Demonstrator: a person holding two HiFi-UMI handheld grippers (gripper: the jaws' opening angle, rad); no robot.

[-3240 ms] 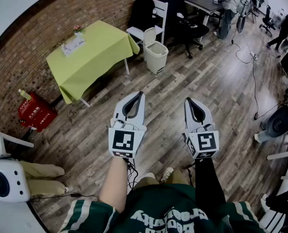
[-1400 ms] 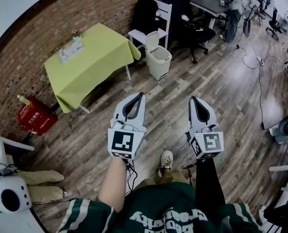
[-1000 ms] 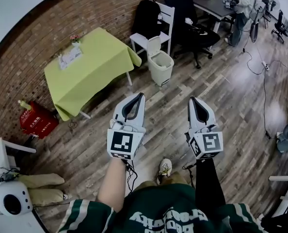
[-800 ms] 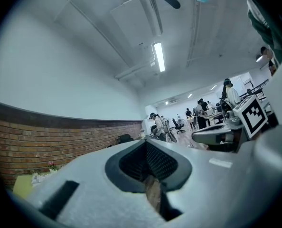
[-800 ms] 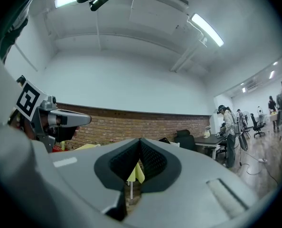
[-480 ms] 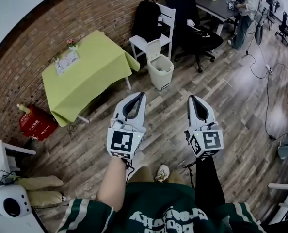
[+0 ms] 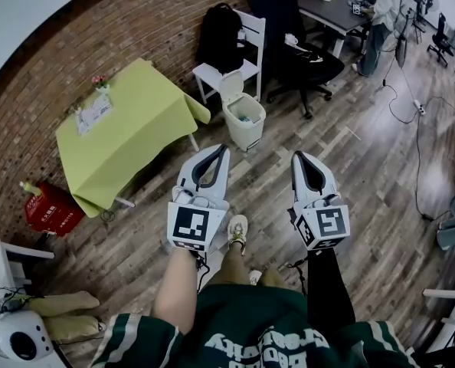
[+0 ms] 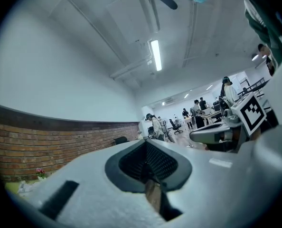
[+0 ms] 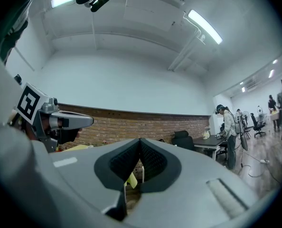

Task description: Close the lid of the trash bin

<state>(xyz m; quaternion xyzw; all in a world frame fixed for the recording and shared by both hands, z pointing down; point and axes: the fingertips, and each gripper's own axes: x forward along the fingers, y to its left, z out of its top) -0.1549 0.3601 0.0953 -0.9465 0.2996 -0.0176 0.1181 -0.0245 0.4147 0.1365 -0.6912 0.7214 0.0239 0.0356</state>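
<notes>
The trash bin (image 7: 243,121) is cream-coloured and stands on the wood floor between a green table and a white chair. Its lid (image 7: 230,86) stands upright and open at the back, and some rubbish shows inside. My left gripper (image 7: 219,149) and right gripper (image 7: 298,156) are held side by side in front of me, well short of the bin, pointing toward it. Both are shut with nothing between the jaws. In the left gripper view the left gripper (image 8: 146,143) points up at wall and ceiling. In the right gripper view the right gripper (image 9: 140,140) does the same. The bin is in neither.
A table with a lime-green cloth (image 7: 124,125) stands left of the bin. A white chair (image 7: 235,52) with a black backpack is behind it, with a black office chair (image 7: 308,60) to the right. A red box (image 7: 50,205) sits by the brick wall. Cables cross the floor at right.
I have walked closer to the bin, which now sits lower and further left in the head view. Both grippers kept their pose and stayed shut.
</notes>
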